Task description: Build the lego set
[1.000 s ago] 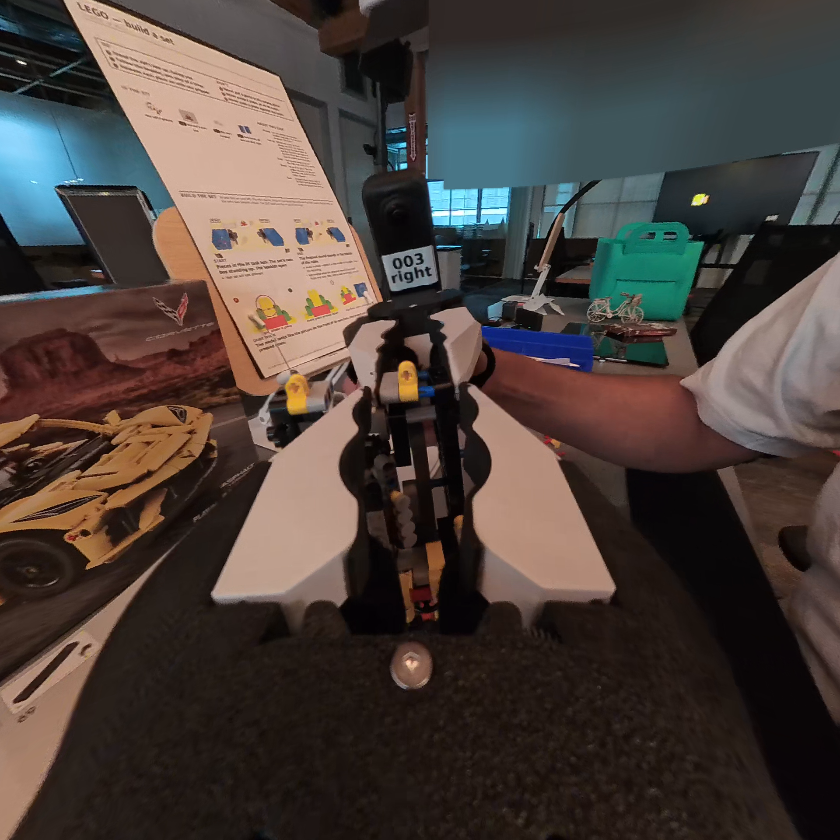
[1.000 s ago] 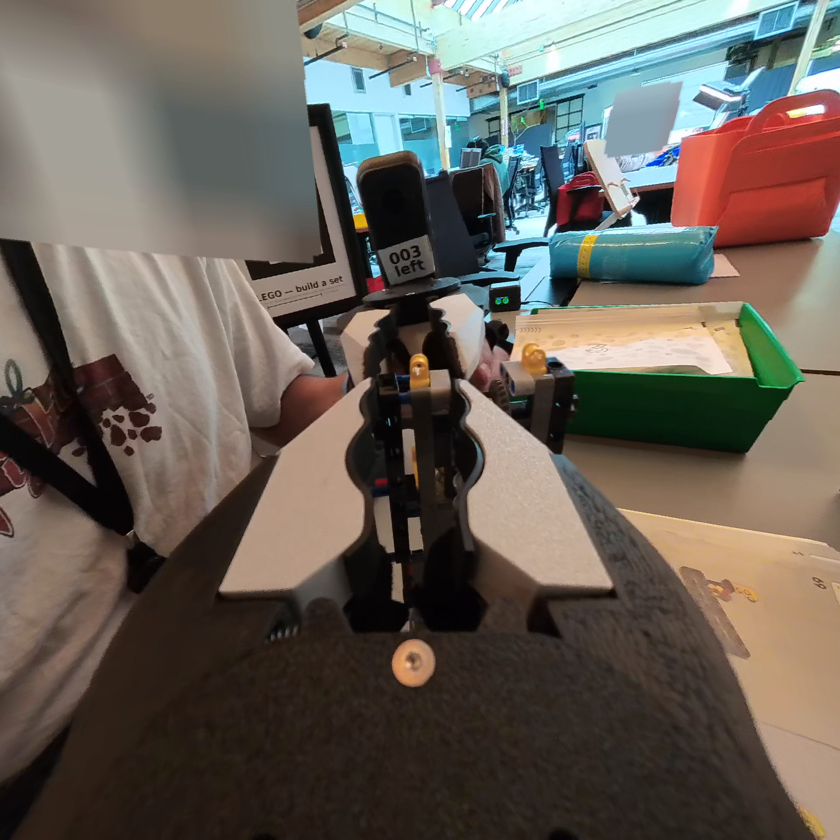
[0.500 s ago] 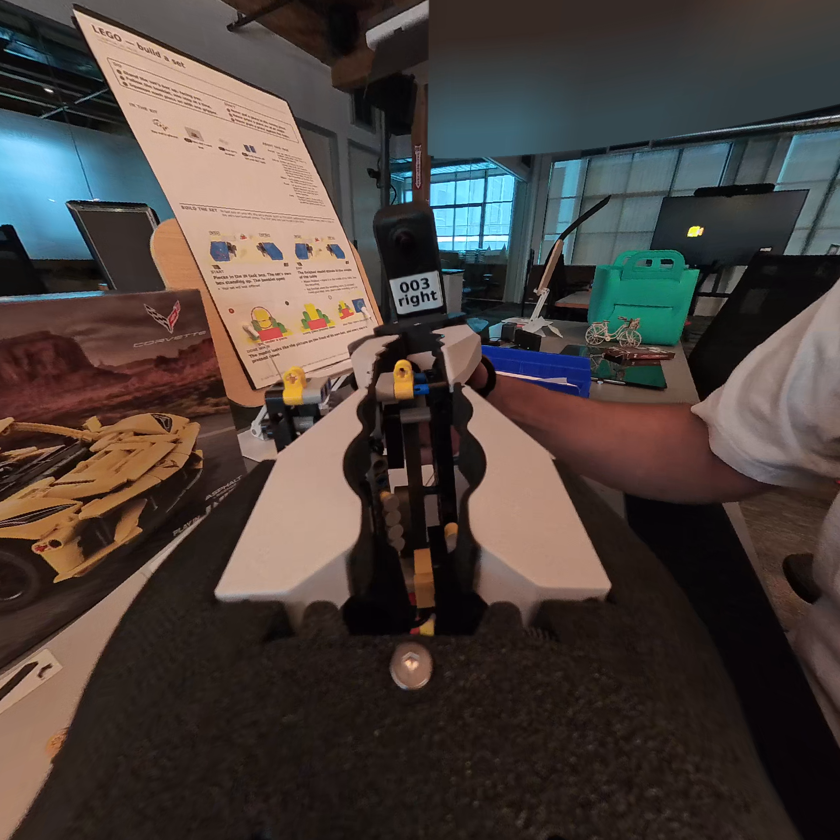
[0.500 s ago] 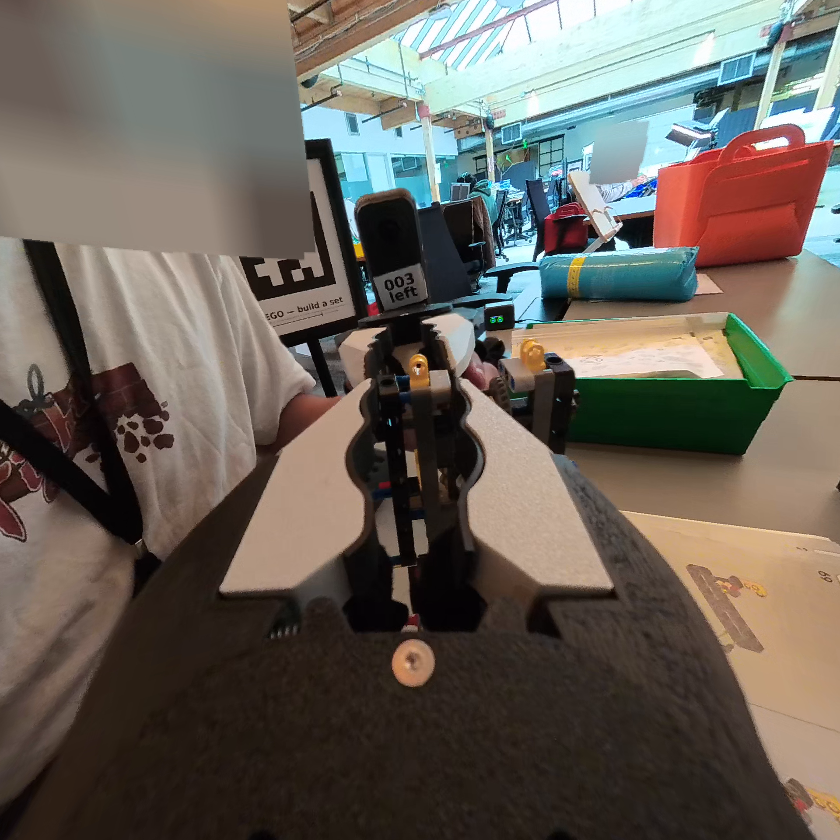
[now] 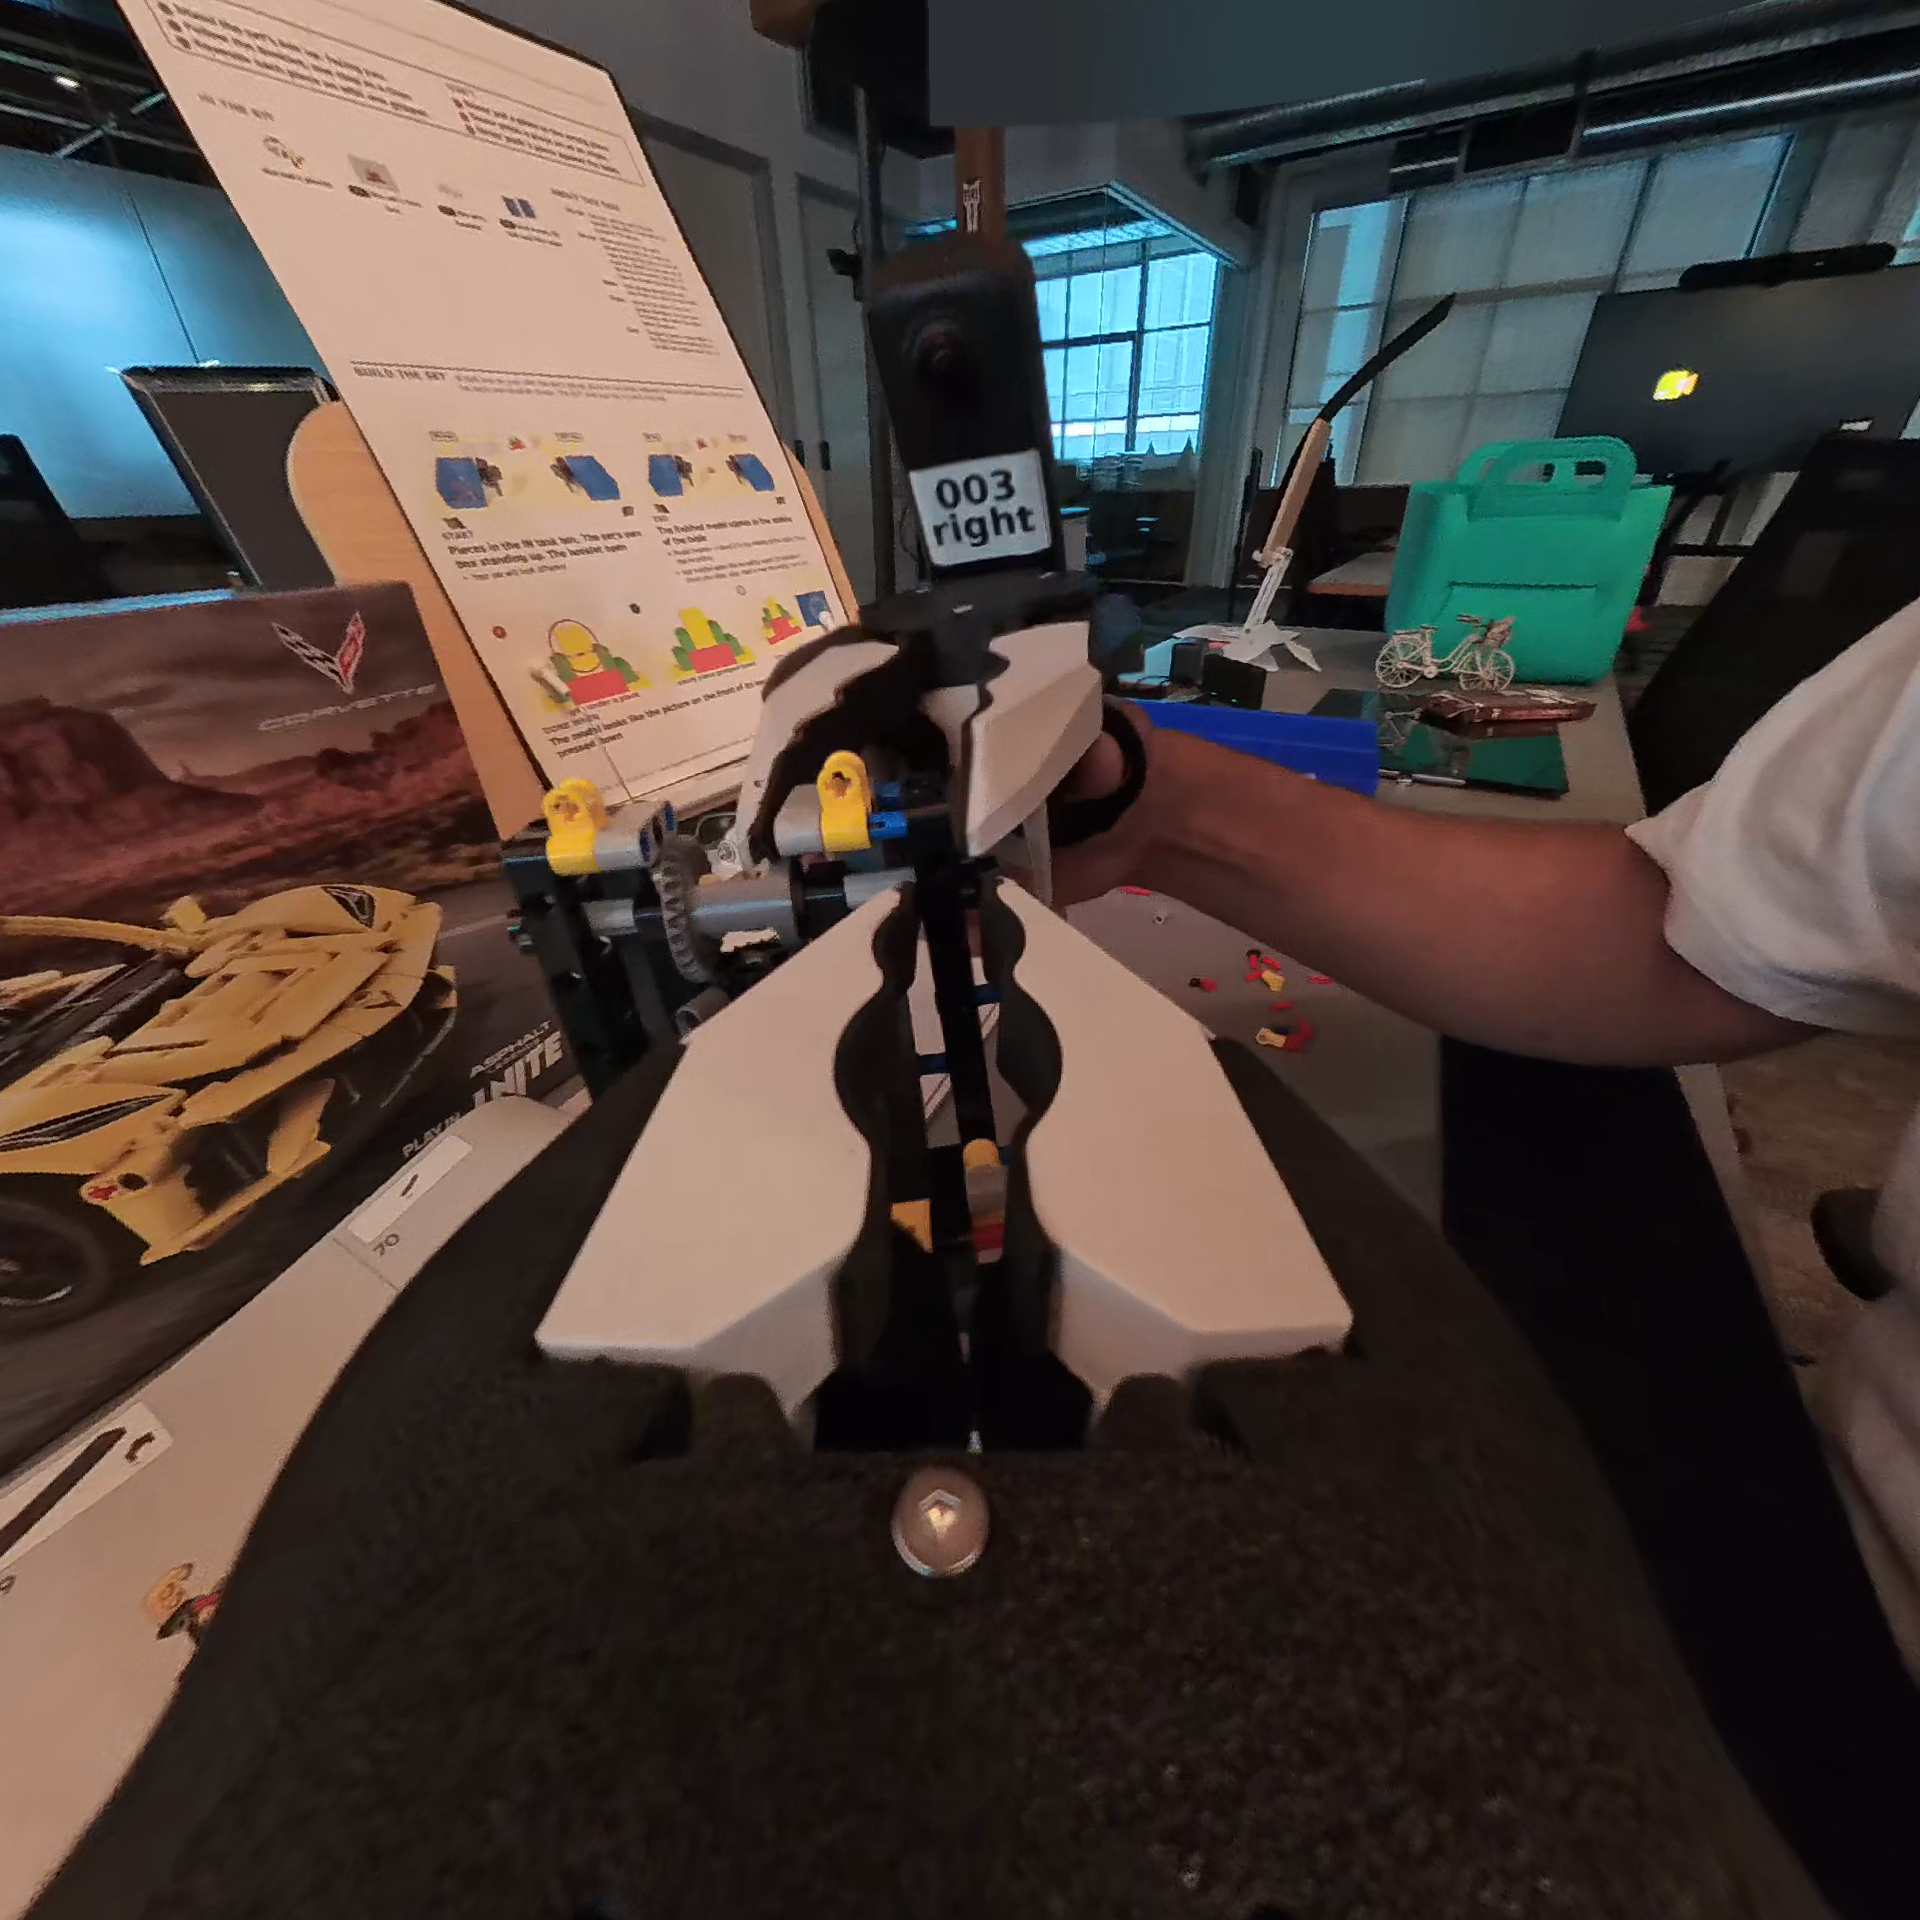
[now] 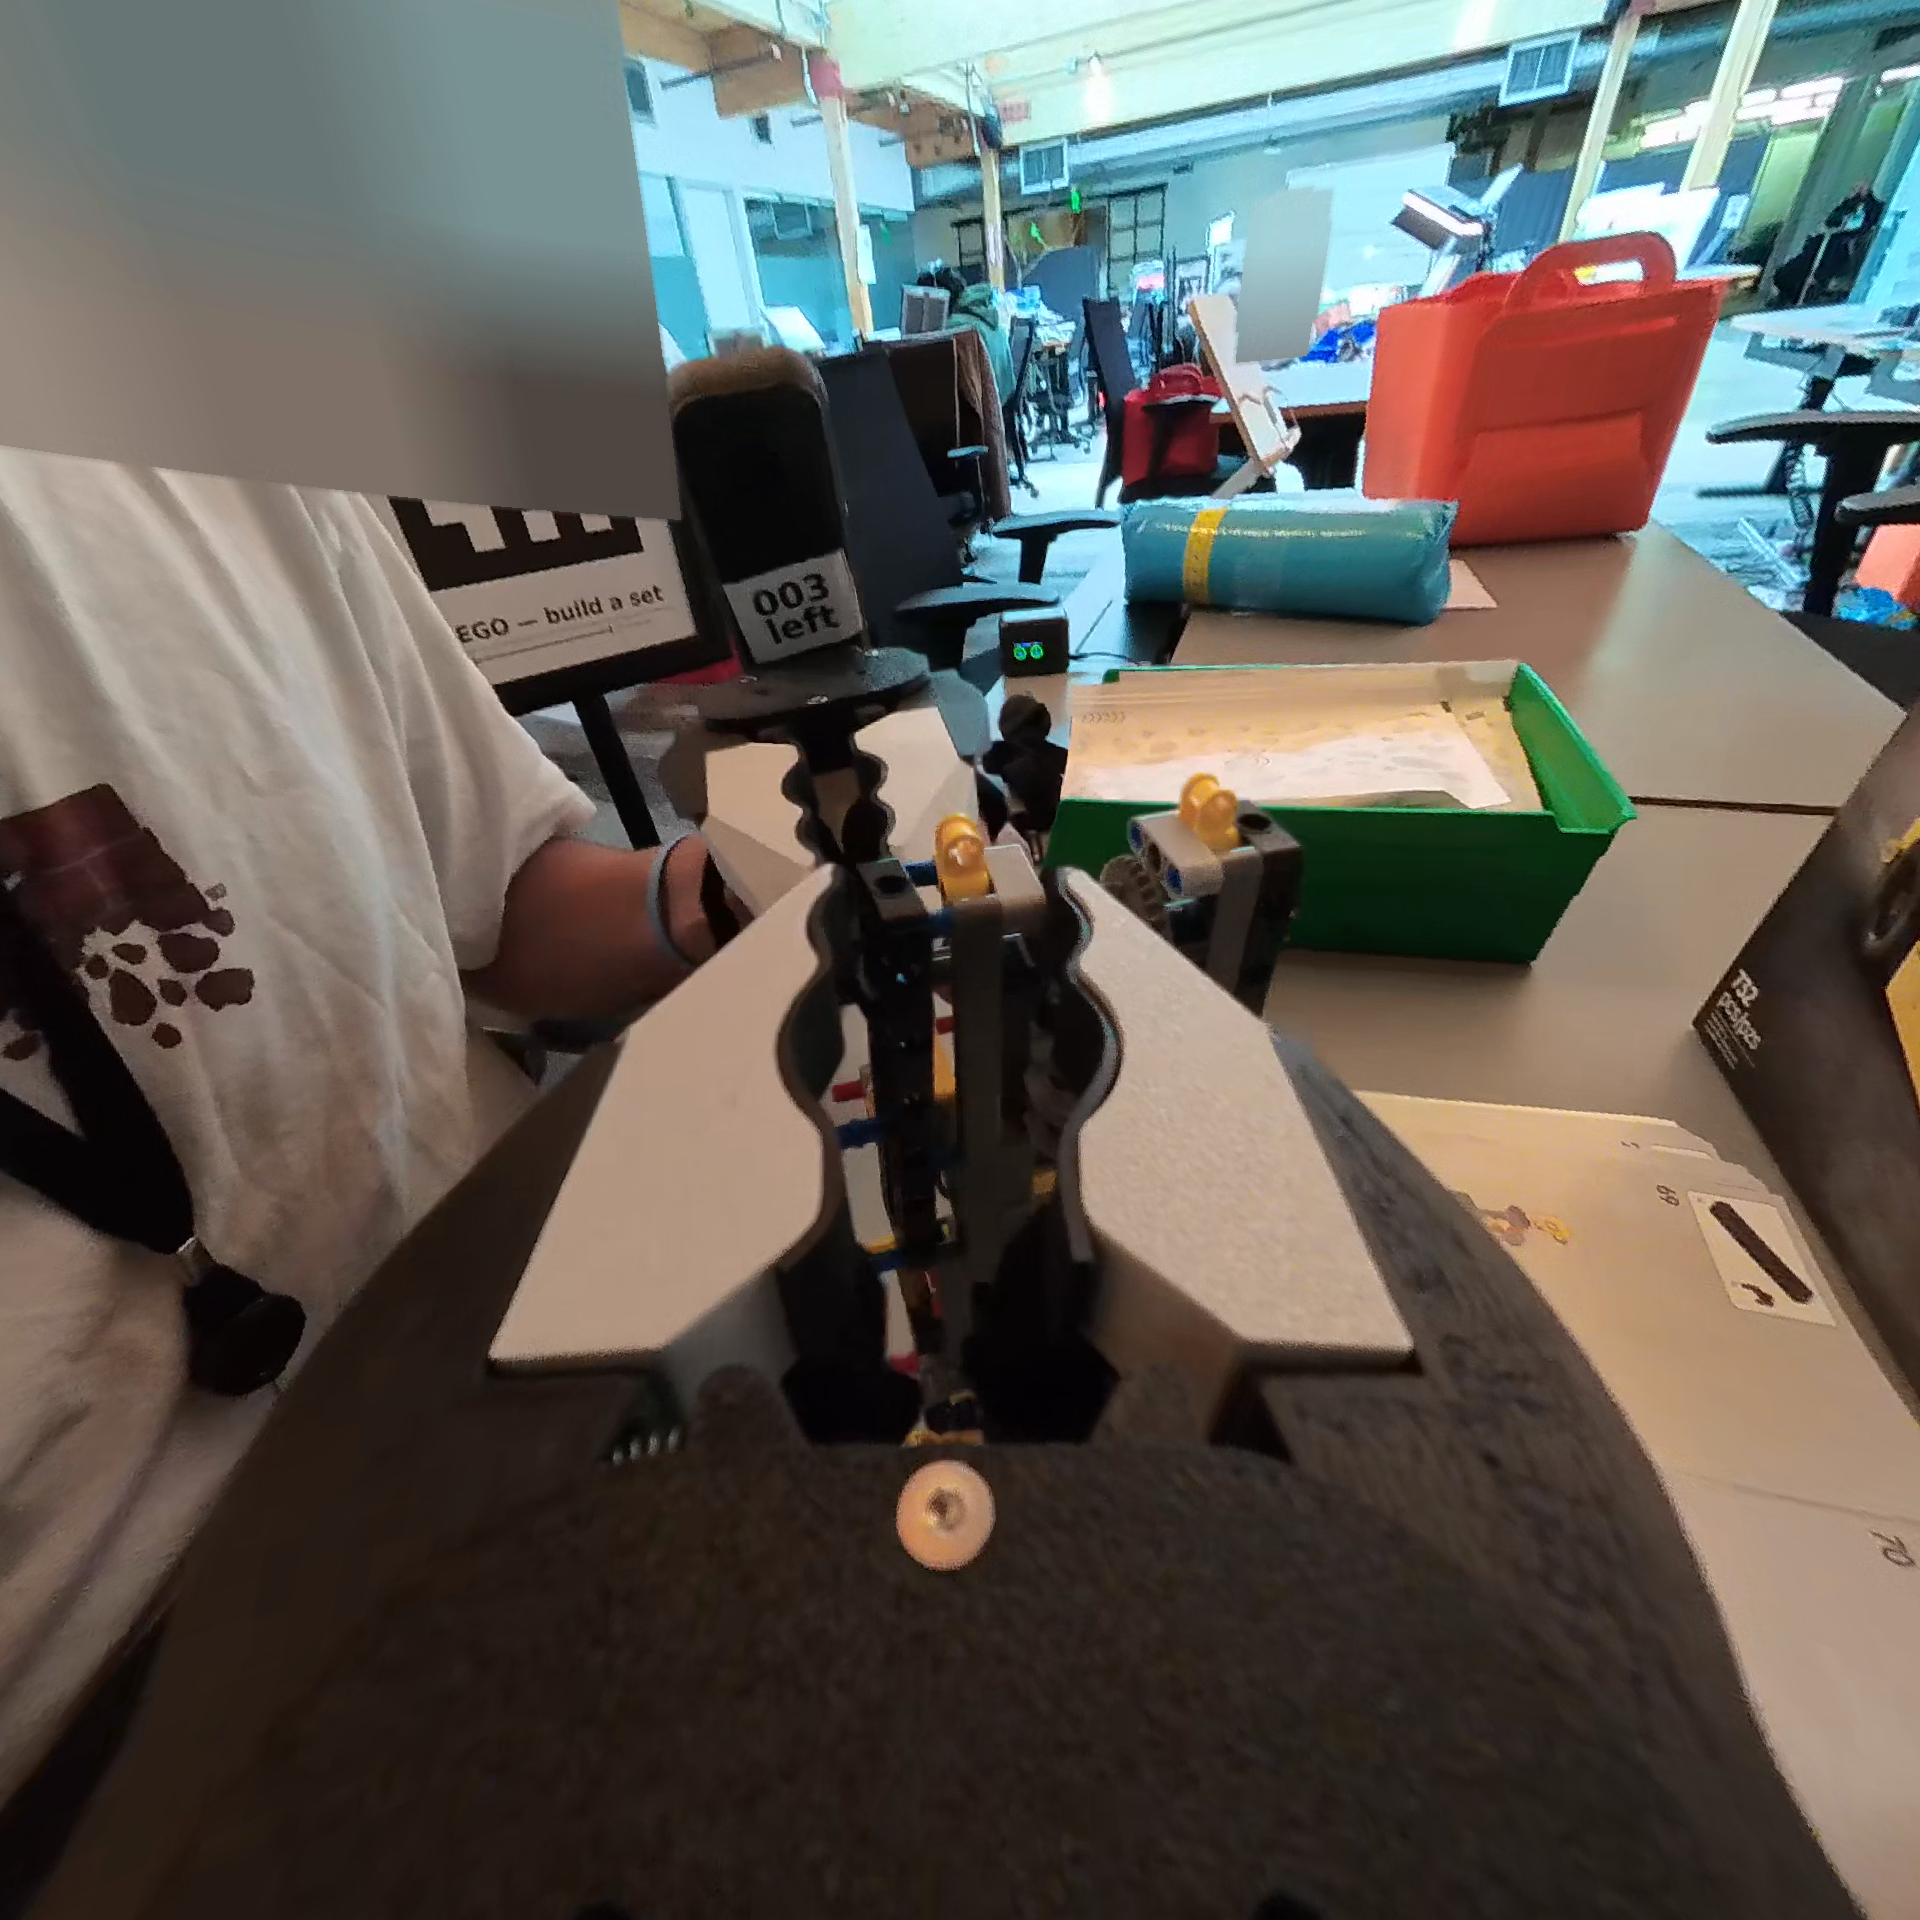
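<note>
The lego assembly (image 5: 665, 914), a black and grey beam frame with yellow connectors, a gear and blue pins, is held in the air between both grippers. My left gripper (image 5: 948, 904) is shut on one black beam of it. My right gripper (image 6: 951, 894) is shut on the black and grey beams at the opposite end (image 6: 935, 1039). The two grippers face each other nose to nose: the right gripper (image 5: 883, 821) shows in the left wrist view, the left gripper (image 6: 847, 842) in the right wrist view. The frame's other side (image 6: 1216, 894) sticks out free beside the fingers.
The set box with a yellow car (image 5: 208, 935) and an instruction board (image 5: 499, 416) stand at the left. An open booklet (image 6: 1662, 1299) lies on the table. A green bin (image 6: 1455, 862) with papers, a blue bin (image 5: 1278, 738) and small loose pieces (image 5: 1268, 997) are nearby. The tips of both grippers are at nearly the same place.
Both grippers keep their hold. The assembly and grippers have turned a little, so the frame's free side with the gear shows more, and the opposite gripper appears tilted and closer.
</note>
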Demonstrator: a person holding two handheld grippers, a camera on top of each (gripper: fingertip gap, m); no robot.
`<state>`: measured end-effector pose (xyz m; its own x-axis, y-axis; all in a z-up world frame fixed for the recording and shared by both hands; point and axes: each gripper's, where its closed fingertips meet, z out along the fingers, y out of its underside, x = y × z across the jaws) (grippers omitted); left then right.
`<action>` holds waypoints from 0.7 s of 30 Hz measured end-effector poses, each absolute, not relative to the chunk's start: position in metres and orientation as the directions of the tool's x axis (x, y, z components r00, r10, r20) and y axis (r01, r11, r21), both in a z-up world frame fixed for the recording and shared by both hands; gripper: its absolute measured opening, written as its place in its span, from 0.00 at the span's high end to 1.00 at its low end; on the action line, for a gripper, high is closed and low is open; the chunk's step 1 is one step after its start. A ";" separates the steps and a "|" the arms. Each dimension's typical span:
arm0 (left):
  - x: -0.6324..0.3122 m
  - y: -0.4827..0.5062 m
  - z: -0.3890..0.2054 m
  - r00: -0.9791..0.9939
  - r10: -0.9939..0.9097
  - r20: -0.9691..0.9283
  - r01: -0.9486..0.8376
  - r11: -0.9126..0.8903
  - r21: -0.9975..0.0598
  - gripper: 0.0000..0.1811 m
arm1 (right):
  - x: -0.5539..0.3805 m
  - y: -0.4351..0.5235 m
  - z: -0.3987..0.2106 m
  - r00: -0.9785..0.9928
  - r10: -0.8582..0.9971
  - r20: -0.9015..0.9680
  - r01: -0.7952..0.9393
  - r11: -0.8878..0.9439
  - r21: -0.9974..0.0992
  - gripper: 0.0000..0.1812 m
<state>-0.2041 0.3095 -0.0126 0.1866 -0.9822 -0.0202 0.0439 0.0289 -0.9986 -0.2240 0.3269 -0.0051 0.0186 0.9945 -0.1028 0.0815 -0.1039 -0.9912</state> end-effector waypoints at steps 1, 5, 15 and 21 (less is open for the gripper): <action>-0.204 0.308 -0.013 0.176 -0.984 -0.015 0.045 0.024 -0.999 0.94 | -0.224 0.326 -0.005 0.018 0.995 -0.101 0.093 -0.102 -0.990 0.81; -0.203 0.307 -0.013 0.149 -0.989 -0.011 0.039 0.017 -0.999 0.94 | -0.224 0.325 -0.005 0.006 0.996 -0.086 0.108 -0.086 -0.990 0.81; -0.198 0.300 -0.015 0.066 -0.998 0.004 0.035 -0.001 -0.999 0.94 | -0.226 0.317 -0.005 -0.069 0.993 -0.094 0.048 -0.091 -0.995 0.82; -0.196 0.299 -0.015 -0.020 -0.998 0.066 0.047 -0.067 -0.997 0.94 | -0.224 0.314 -0.006 -0.106 0.990 -0.094 0.048 -0.089 -0.995 0.82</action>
